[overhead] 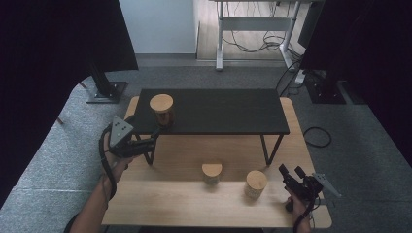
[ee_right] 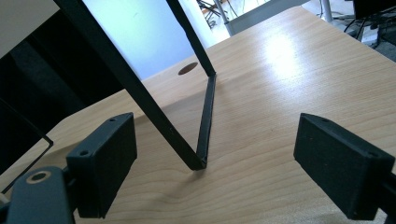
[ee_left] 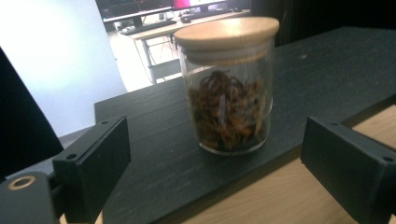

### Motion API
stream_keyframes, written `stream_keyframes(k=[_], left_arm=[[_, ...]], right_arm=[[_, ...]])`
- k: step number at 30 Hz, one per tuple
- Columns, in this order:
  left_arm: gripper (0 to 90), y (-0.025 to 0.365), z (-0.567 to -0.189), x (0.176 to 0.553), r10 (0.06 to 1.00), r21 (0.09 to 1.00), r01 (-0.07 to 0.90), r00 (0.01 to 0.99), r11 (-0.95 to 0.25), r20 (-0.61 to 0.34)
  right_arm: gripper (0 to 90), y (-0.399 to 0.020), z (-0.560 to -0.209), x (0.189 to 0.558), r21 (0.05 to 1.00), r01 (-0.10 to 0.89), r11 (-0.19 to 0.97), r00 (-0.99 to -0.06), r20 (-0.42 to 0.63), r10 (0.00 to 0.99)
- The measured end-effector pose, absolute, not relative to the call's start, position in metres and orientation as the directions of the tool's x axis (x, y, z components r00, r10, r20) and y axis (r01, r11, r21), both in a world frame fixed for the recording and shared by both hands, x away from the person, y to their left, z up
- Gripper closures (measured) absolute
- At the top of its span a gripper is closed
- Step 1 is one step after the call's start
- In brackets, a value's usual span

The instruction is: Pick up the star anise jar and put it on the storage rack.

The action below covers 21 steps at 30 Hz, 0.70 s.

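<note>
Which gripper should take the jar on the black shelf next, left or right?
Left. The left gripper sits right at the jar on the shelf, and in its own view the open jaws frame that jar. The right gripper is open too, but rests at the table's far right corner.

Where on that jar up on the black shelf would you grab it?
Probably round the glass body of the jar, below the wooden lid, coming level from the shelf's near edge. It stands upright, and the left tongs already gape wider than it.
</note>
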State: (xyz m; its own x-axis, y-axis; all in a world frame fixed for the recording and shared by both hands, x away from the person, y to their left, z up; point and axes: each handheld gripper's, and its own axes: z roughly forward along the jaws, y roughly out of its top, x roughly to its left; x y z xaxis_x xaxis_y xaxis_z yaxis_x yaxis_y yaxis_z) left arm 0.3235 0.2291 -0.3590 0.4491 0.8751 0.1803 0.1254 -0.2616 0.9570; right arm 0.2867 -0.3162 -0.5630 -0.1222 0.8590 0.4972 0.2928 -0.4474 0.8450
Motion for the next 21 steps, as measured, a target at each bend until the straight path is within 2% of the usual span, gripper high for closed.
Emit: stream_keyframes(k=[11,21], left_arm=[[7.9,0.236,-0.387,0.284,0.847,0.965,0.105,0.508,-0.240,0.155],[8.1,0.251,-0.436,0.254,0.845,0.964,0.170,0.527,-0.206,0.088]], right_arm=[[12.8,-0.315,-0.563,0.286,0.844,0.295,-0.448,-0.125,0.498,0.858],[12.7,-0.315,-0.563,0.286,0.844,0.293,-0.448,-0.120,0.498,0.859]])
